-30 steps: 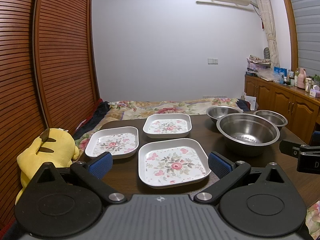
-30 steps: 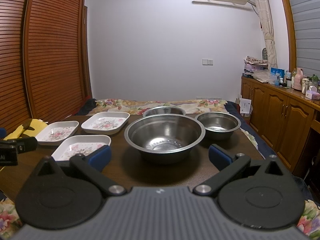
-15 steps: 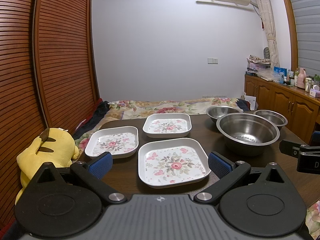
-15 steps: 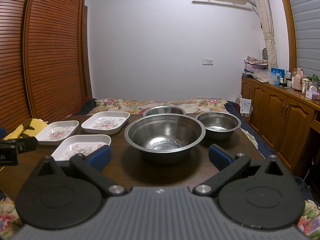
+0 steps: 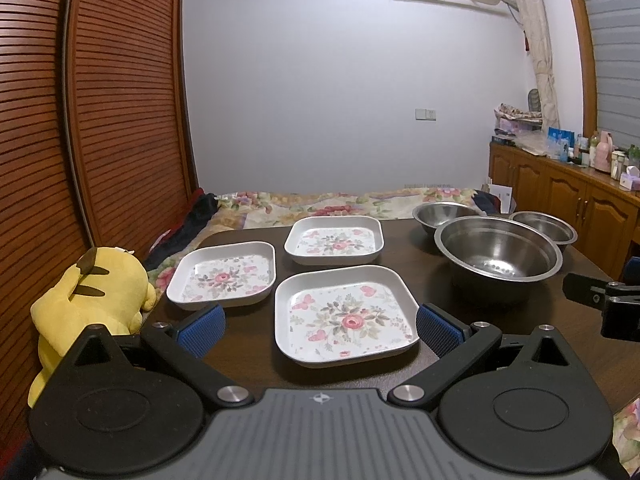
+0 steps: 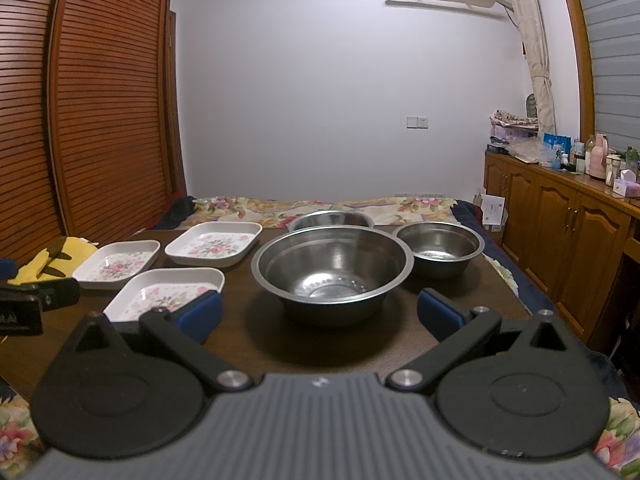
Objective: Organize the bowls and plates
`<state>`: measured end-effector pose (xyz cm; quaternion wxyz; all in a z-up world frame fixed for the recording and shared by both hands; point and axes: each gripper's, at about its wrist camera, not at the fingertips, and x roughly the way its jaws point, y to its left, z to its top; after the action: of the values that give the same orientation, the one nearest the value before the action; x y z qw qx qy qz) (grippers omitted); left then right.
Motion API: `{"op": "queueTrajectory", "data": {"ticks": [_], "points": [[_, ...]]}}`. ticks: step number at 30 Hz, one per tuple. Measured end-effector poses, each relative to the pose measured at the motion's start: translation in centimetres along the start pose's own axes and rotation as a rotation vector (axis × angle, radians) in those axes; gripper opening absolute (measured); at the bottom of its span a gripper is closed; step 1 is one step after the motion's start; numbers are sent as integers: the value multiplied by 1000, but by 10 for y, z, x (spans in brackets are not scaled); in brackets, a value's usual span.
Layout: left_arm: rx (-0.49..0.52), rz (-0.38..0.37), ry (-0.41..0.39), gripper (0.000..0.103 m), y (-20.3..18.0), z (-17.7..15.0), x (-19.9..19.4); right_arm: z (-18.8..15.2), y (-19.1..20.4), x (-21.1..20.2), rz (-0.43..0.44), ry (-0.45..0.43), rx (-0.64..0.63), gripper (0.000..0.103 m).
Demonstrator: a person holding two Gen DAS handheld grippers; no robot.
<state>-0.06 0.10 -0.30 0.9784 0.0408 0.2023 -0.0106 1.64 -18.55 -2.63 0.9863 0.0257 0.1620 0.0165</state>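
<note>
Three white square floral plates lie on the dark table [image 5: 408,248]: a near one [image 5: 346,316], a left one [image 5: 224,274] and a far one [image 5: 334,240]. Three steel bowls stand to their right: a large one [image 5: 498,258], a small one [image 5: 544,226] and one behind [image 5: 442,216]. My left gripper [image 5: 320,326] is open and empty, its jaws either side of the near plate, short of it. My right gripper [image 6: 320,312] is open and empty, just before the large bowl [image 6: 332,268]. The plates show at left in the right wrist view [image 6: 168,294].
A yellow plush toy [image 5: 92,300] sits off the table's left edge. A bed with a floral cover [image 5: 320,204] lies behind the table. Wooden cabinets [image 6: 560,236] with bottles stand at the right. Slatted wooden doors [image 5: 100,120] line the left wall.
</note>
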Motion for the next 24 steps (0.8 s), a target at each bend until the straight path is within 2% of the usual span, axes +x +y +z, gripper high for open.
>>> {"op": "queueTrajectory", "data": {"ticks": [11,24], "points": [[-4,-3,13,103,1,-3,4,-2,0,2,1,9,-2,103],[-32,-2,68,103,12,-10,21,-7,4,8,9,28,-12,103]]}}
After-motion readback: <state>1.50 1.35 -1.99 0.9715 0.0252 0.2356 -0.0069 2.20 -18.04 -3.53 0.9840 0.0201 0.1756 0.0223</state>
